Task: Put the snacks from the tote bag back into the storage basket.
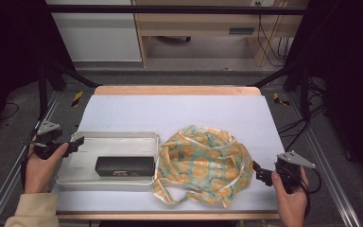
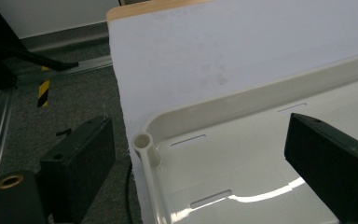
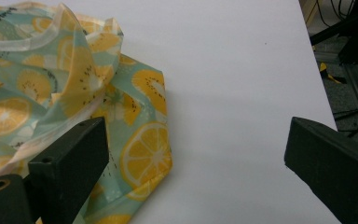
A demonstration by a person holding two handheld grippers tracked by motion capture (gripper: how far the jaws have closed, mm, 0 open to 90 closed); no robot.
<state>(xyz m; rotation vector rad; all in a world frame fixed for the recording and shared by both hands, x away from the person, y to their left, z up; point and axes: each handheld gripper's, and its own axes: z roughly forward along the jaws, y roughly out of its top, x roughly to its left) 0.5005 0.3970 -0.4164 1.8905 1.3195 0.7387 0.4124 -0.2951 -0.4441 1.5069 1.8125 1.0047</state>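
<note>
A white tray lies at the front left of the table with a black rectangular box inside it. A crumpled cloth bag printed with orange slices on teal lies just right of the tray. My left gripper is open at the tray's left rim; in the left gripper view its jaws straddle the tray's corner, one outside and one over the tray. My right gripper is open beside the bag's right edge, holding nothing.
The table is covered with a white sheet with a wooden edge at the back. Black frame rails run along both sides. Grey floor and a yellow-black marker lie beyond the left edge.
</note>
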